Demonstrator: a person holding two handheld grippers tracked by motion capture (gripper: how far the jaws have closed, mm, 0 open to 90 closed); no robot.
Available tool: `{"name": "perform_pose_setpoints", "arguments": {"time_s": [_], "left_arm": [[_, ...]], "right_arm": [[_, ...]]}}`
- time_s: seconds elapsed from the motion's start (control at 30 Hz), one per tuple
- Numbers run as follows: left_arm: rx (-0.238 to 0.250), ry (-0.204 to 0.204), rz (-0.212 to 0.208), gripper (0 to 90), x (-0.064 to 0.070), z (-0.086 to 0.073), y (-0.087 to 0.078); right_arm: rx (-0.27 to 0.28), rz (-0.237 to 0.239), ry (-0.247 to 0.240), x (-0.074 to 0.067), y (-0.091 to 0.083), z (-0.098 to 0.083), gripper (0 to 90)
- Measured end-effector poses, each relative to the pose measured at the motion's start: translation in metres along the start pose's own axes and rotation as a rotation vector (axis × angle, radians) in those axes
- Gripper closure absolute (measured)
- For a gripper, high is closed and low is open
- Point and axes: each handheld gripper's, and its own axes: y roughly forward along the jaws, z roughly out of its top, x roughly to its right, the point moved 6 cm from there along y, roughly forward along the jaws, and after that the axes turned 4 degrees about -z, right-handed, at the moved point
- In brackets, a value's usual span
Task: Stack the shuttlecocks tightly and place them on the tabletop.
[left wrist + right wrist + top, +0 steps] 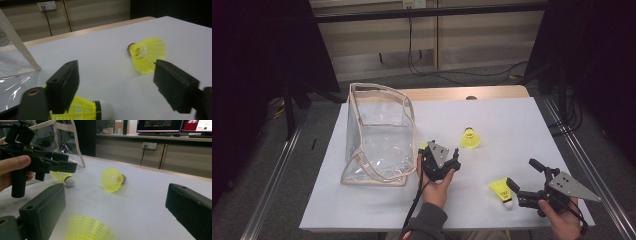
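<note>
Three yellow mesh shuttlecocks lie on the white table top (pixel 512 125). One shuttlecock (pixel 82 110) with a white cork rests low against the inner side of my left gripper's (pixel 115 72) left jaw; the jaws stand apart and do not press it. A second shuttlecock (pixel 470 138) lies farther out, just past my right jaw in the left gripper view. The third shuttlecock (pixel 502 190) lies by my right gripper (pixel 524 175), blurred and low between its wide open jaws in the right gripper view (pixel 87 228).
A clear plastic bag (pixel 377 135) with beige trim stands open at the table's left, close beside my left gripper (pixel 440 156). A wooden table edge (pixel 462 93) runs behind the white top. Cables lie on the floor beyond.
</note>
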Motion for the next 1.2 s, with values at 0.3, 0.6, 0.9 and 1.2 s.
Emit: {"name": "perform_pose_setpoints", "arguments": {"time_s": [0.3,0.6,0.9,1.2], "left_arm": [[-0.002,-0.047,0.168,22.3,-0.008,-0.008,0.003],[-0.032,-0.077,0.158,20.8,-0.011,-0.012,0.006],[-0.029,-0.081,0.153,20.9,-0.01,-0.011,0.004],[-0.035,-0.104,0.212,9.4,-0.017,-0.013,0.007]], "right_arm": [[0.001,0.004,-0.001,-0.001,0.0,0.0,2.3],[0.001,0.006,-0.003,-0.001,0.0,0.0,2.4],[0.001,0.009,-0.007,-0.002,0.001,0.0,2.4],[-0.003,0.01,-0.001,-0.002,0.001,0.0,2.4]]}}
